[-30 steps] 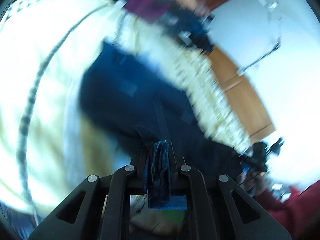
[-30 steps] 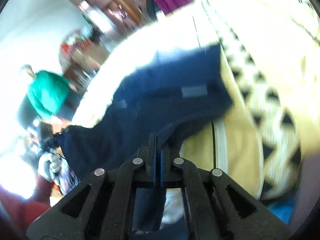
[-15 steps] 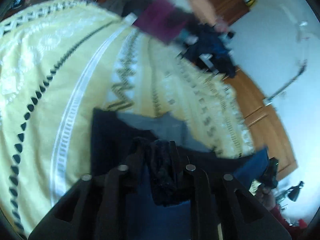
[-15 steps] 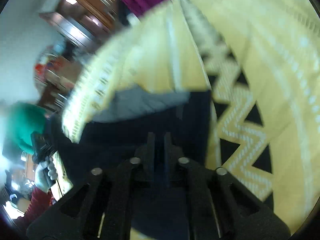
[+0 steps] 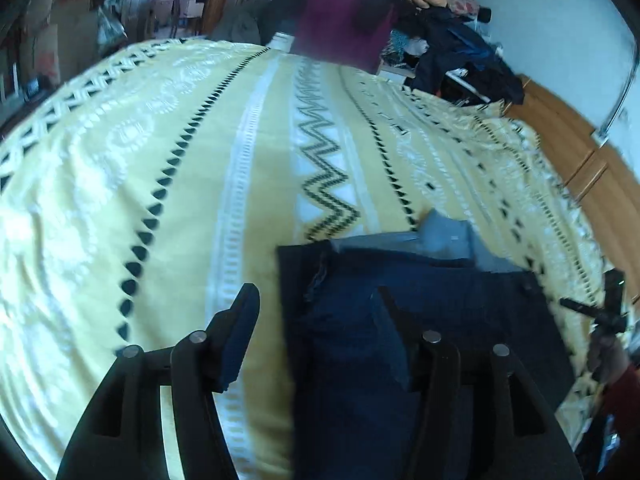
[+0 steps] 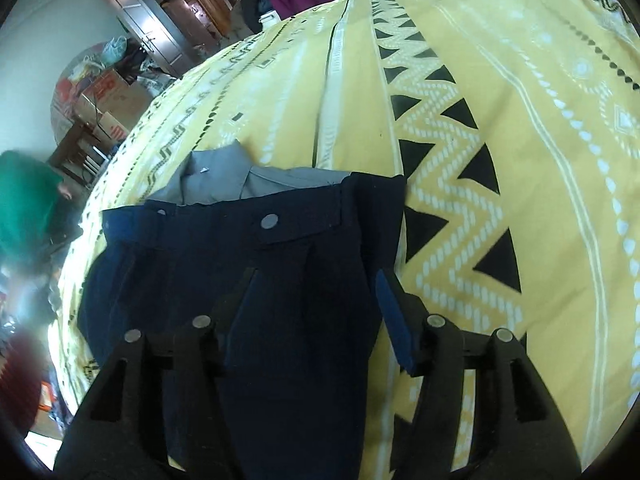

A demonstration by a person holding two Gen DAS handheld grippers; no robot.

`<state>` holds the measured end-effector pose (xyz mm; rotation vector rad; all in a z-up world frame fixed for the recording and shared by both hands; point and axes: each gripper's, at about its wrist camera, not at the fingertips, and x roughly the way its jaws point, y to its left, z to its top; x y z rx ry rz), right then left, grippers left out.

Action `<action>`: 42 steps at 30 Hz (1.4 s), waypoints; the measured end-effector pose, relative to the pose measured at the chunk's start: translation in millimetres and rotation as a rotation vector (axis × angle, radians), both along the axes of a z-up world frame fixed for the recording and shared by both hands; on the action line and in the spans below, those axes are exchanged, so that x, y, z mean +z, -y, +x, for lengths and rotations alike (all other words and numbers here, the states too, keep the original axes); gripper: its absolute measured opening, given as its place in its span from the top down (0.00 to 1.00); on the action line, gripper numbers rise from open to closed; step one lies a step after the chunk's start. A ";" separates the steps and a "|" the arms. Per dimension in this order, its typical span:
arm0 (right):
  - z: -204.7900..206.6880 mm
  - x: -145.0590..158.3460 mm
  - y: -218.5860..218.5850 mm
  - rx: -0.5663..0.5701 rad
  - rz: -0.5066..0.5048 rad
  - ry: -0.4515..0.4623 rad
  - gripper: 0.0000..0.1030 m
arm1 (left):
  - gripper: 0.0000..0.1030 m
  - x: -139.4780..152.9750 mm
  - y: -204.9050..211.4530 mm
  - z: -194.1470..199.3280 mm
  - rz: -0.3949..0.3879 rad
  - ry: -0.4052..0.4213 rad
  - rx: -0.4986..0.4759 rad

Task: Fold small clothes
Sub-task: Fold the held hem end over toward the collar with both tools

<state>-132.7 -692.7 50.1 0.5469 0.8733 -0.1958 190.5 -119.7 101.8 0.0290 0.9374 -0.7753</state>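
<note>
- Navy shorts [image 6: 280, 264] spread flat on yellow bedspread [image 6: 520, 160], ready for folding (grey lining showing).
- Left gripper [image 5: 316, 300] and right gripper [image 6: 316, 280] above shorts: 2 claws spread, pinching nothing.

Soft, even daylight fills both views, with no hard shadows on the yellow bedspread [image 5: 168, 168]. In the left wrist view the bedspread bleaches to a pale glare at its near left edge, and the white wall [image 5: 560, 32] behind looks washed out. Fisheye distortion bows the bed's edges and darkens the frame corners. The dark trousers [image 6: 224, 264] swallow detail. A person in green [image 6: 24, 196] at the left rim is blurred.
</note>
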 end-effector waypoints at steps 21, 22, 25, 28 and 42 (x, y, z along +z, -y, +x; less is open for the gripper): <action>52.9 -29.5 7.3 0.006 -0.123 -0.049 0.72 | 0.46 -68.4 72.0 21.3 0.161 -0.038 -0.140; 53.4 -30.0 7.9 -0.001 -0.135 -0.059 0.84 | 0.46 -68.6 72.9 21.0 0.163 -0.036 -0.138; 41.4 -20.5 13.4 -0.033 -0.134 -0.015 0.89 | 0.46 -67.8 74.7 19.8 0.166 -0.026 -0.135; 32.6 -22.0 19.6 -0.067 -0.145 -0.008 0.90 | 0.45 -66.8 77.1 18.5 0.162 -0.018 -0.140; 31.0 12.6 -41.3 0.073 -0.121 0.119 0.43 | 0.43 -9.8 68.4 -54.4 0.040 0.046 -0.249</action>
